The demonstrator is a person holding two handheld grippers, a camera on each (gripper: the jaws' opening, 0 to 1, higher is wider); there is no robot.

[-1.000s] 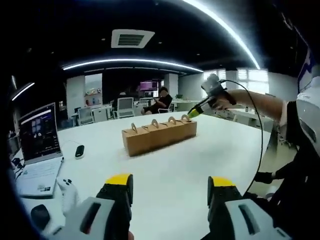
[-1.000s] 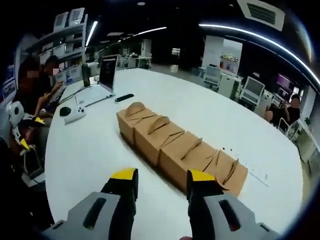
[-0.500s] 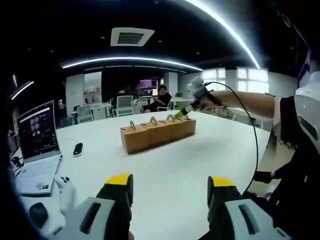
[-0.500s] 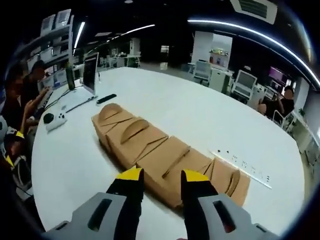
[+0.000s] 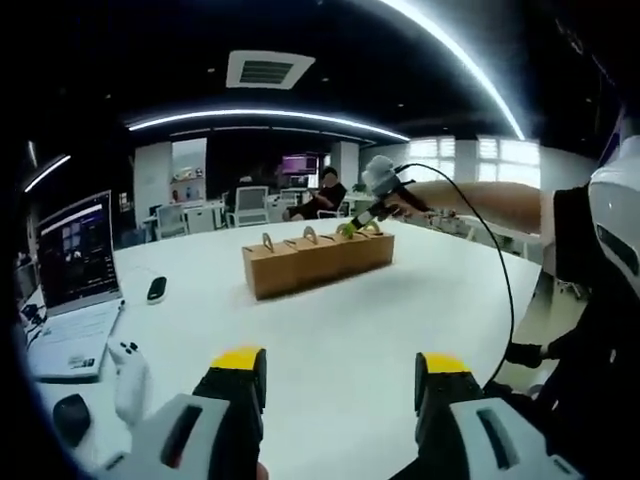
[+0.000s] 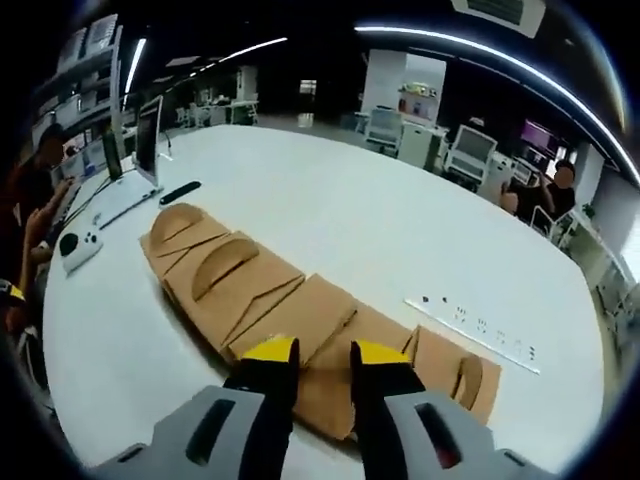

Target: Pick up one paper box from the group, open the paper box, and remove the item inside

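Boxes [image 6: 300,320] mid-table [image 5: 340,330], bare room around; right gripper [image 6: 325,355] narrowly agape above, left gripper [image 5: 340,365] wide.

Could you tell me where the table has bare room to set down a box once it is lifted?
The table is bare between the row of paper boxes and the left gripper. It is crowded by the laptop, mouse and controller.
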